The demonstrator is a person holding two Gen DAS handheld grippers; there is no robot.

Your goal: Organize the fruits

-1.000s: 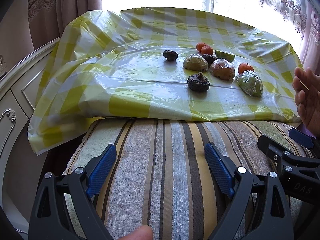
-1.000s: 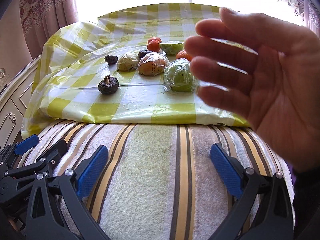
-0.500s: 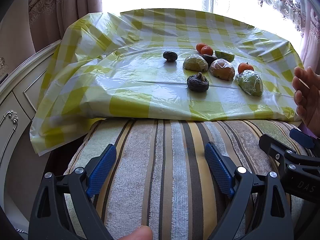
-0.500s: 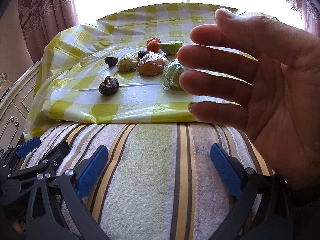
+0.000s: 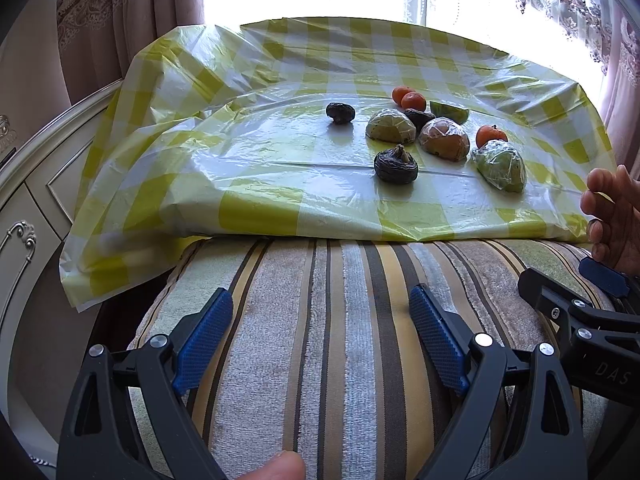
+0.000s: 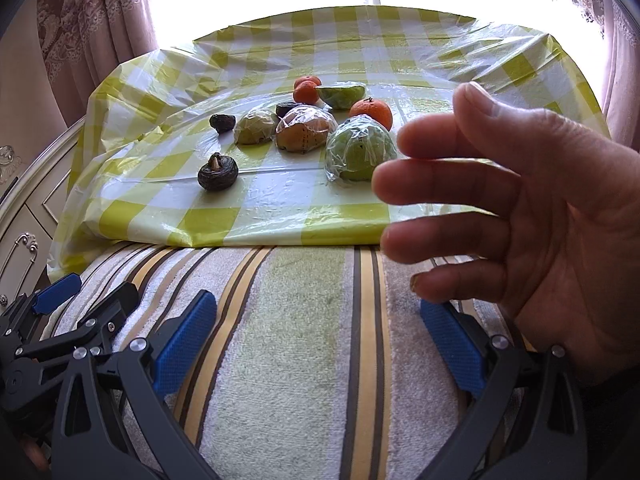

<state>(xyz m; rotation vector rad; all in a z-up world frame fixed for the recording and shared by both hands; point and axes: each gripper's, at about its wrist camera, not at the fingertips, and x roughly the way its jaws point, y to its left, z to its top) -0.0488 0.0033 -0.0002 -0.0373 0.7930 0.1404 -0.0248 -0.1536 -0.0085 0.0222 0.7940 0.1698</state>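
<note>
Several fruits lie on a yellow-checked plastic cloth (image 5: 248,160): a dark wrinkled fruit (image 5: 396,166) (image 6: 218,172), a smaller dark one (image 5: 340,112), three film-wrapped fruits, among them a green one (image 5: 500,164) (image 6: 360,152) and a brownish one (image 6: 306,132), tangerines (image 5: 408,98) (image 6: 370,114) and a green cut piece (image 6: 342,94). My left gripper (image 5: 320,312) is open over a striped cushion (image 5: 340,340), well short of the fruits. Beside it, my right gripper (image 6: 316,312) also stands open and holds nothing.
A person's bare hand (image 6: 520,220) is spread in front of the right wrist camera, hiding the cloth's right part. A cream cabinet with drawers (image 5: 24,208) stands on the left. Curtains and a bright window lie behind the cloth.
The bare hand has sunk lower in the right wrist view, uncovering the wrapped green fruit. Both grippers and the fruits have stayed in place.
</note>
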